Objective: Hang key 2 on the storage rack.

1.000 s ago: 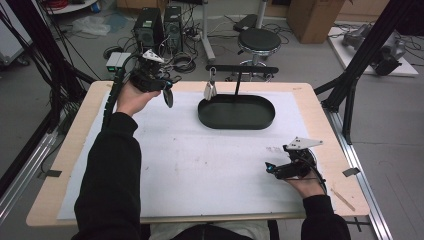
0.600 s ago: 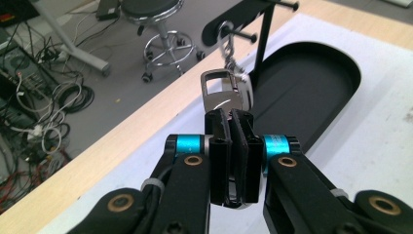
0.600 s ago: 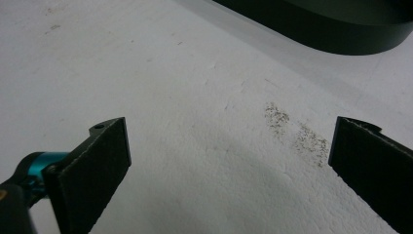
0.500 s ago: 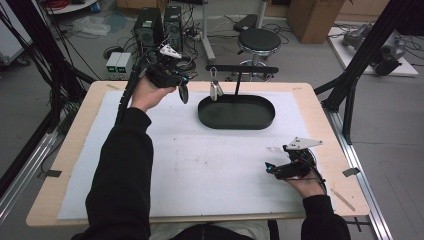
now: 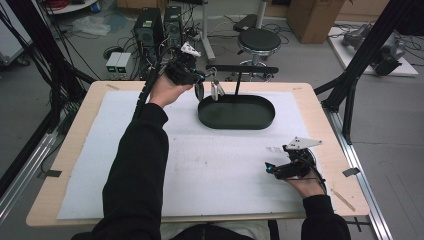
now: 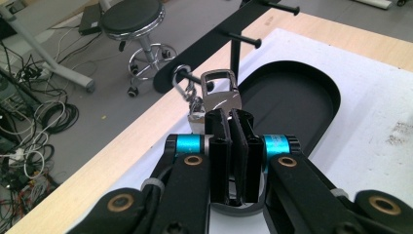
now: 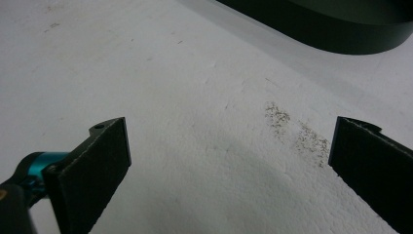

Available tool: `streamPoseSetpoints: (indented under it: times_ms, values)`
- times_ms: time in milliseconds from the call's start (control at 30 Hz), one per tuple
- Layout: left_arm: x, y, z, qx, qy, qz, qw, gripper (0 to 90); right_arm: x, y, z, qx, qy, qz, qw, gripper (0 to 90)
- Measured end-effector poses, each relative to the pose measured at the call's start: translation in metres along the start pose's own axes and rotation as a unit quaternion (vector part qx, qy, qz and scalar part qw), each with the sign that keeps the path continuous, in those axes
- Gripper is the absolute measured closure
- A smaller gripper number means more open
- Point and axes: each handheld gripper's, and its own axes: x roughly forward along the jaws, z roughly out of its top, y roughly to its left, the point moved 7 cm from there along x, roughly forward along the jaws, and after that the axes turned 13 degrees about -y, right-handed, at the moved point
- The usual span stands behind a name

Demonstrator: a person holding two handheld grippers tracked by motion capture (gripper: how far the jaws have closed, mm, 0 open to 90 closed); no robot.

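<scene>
Now the big wooden table [image 5: 320, 107] has a white sheet [image 5: 210, 165] spread over it, most likely to keep the top safe and make small things easy to see. At the far side of the sheet sits a black oval tray [image 5: 236, 121]. A black stand rises from the back of the tray, and its bar [image 5: 248, 68] has little pegs that stick out, so things can hang there.

A bunch of keys [image 6: 220, 97] hangs from 1 peg at the end of the bar by a metal ring, just above the rim of the tray. That spot makes sense: if the keys slip off, they would probably drop into the tray and not roll away.

The left tongs [image 6: 229, 127] are up at the bar, pressed together on the flat silver tab of the keys. I think the hand is about to lift the ring off the peg, or is just hanging it on; I cannot tell which.

The right tongs [image 7: 229, 161] rest low on the sheet near the person, spread wide with nothing between them. They look like they are just waiting.
</scene>
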Motion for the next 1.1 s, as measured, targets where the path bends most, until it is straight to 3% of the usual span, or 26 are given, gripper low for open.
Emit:
streamPoseSetpoints:
  times_ms: [367,800,1100]
  values:
    - [0.023,-0.018,0.01,0.007,-0.015,-0.012,0.9998,85.7,0.0,0.0,0.0,-0.001,0.001,0.0,1.0,0.9]
    - [0.054,-0.031,0.01,0.015,-0.018,-0.013,0.9996,85.7,-0.001,-0.001,0.0,-0.001,-0.001,0.0,1.0,0.9]
    - [0.072,-0.037,0.004,0.02,-0.005,-0.005,0.9998,85.6,-0.001,-0.001,-0.001,-0.003,0.001,-0.002,1.0,1.0]
